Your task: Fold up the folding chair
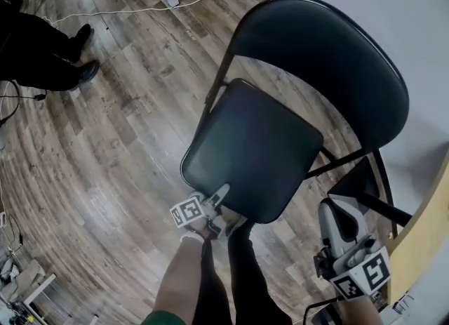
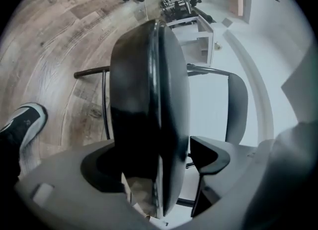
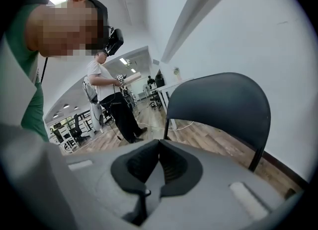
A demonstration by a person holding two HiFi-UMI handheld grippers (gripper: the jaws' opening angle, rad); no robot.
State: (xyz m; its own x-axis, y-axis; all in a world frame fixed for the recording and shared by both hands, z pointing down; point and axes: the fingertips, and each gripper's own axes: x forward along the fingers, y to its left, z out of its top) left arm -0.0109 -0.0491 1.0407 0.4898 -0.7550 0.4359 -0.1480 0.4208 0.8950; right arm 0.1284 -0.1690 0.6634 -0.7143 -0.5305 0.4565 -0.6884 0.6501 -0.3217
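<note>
Black metal-framed folding chair (image 1: 295,106) stands unfolded on the wood plank floor (image 1: 105,141), just in front of you, its back near the white wall (image 1: 393,8). The padded black seat (image 1: 252,151) is down flat and the curved black backrest (image 1: 330,57) is up, so no fold yet.

Your left gripper (image 1: 221,201) is at the seat's front edge with its jaws spread wide. One is over the seat and one under, so the edge sits between them. The pads don't look pressed on, so no grip yet; likely set there to pinch the edge and tip the seat up.

Your right gripper (image 1: 335,211) hangs off the chair's right side near the frame legs, its jaws fully together with nothing in them and touching nothing; it looks spare, maybe ready to steady the backrest.

No containers in view
</note>
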